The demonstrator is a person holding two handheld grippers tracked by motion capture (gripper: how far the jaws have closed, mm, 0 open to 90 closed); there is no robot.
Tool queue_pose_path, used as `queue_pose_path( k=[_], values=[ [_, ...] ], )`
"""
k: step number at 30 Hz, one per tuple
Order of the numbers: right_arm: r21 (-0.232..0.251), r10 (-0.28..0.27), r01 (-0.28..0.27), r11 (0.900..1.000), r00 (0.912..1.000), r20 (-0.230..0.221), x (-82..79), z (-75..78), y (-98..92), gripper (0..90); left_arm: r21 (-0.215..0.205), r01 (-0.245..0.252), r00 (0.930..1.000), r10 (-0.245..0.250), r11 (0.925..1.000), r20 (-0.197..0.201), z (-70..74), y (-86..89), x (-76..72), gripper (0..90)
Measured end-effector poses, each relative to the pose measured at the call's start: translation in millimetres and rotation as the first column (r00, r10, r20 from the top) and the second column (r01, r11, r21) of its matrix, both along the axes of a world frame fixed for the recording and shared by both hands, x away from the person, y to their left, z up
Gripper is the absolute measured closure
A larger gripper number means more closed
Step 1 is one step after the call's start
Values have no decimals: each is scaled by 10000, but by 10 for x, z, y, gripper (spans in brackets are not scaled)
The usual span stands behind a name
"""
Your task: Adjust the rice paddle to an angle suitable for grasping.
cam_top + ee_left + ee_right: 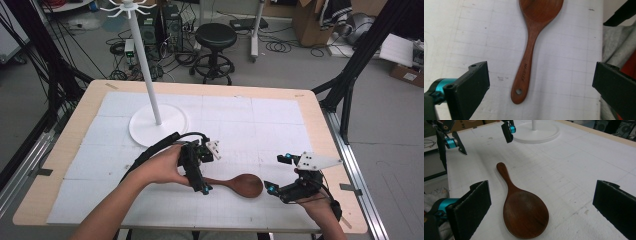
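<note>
Spoon: smooth dark-brown wooden spoon (240, 184) with oval bowl lies flat on your white gridded foam mat (250, 120), between your left gripper (201, 172) and right gripper (280, 175); both jaws wide, untouching. Beyond, glossy white round-based rack (150, 90).

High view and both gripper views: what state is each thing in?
Brown wooden spoon: flat on the white mat, bowl up, ungripped.
Left gripper: open, jaws astride the handle end, clear of it.
Right gripper: open, by the bowl.
White hanger stand: upright, hooks bare.

wooden spoon (531, 47) flat between wide-apart tongs (541, 80)
</note>
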State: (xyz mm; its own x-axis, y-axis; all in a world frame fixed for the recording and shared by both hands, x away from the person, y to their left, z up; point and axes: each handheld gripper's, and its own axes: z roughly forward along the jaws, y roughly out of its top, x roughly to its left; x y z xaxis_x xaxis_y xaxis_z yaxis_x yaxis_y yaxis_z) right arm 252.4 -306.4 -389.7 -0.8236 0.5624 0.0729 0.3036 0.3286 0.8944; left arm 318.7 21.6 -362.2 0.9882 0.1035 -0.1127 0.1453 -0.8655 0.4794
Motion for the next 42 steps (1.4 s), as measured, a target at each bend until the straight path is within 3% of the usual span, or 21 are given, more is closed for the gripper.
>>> queue_pose_path(
  k=[6, 13, 17, 24, 32, 35, 42],
  values=[
    [13, -5, 5, 10000, 10000, -3, -1, 3, 4, 6, -444, -475, 9989, 472, 9979, -67, 17, 198, 4, 17],
    [-2, -1, 1, 10000, 10000, 4, 4, 1, 13, 6, -1098, -840, 9965, 833, 9904, -102, 36, 425, -44, 17],
    [-2, 5, -5, 10000, 10000, -30, 2, 0, 15, 6, -1439, -1083, 9941, 1075, 9836, -131, 49, 557, -81, 17],
    [3, 0, 0, 10000, 10000, -40, 2, 0, 18, 6, -2154, -1542, 9879, 1546, 9643, -154, 48, 834, -122, 17],
    [-35, 23, -23, 10000, 10000, -39, 7, -6, 30, 6, -2903, -2010, 9777, 2101, 9356, 1, 44, 1163, -208, 17],
    [-20, 15, -15, 10000, 10000, -63, 9, -5, 31, 6, -3440, -2277, 9703, 2420, 9110, -13, 47, 1287, -238, 17],
    [-13, 1, -1, 10000, 10000, -81, 11, -7, 35, 6, -4260, -2756, 9520, 3061, 8617, 31, 69, 1555, -260, 17]
  ],
)
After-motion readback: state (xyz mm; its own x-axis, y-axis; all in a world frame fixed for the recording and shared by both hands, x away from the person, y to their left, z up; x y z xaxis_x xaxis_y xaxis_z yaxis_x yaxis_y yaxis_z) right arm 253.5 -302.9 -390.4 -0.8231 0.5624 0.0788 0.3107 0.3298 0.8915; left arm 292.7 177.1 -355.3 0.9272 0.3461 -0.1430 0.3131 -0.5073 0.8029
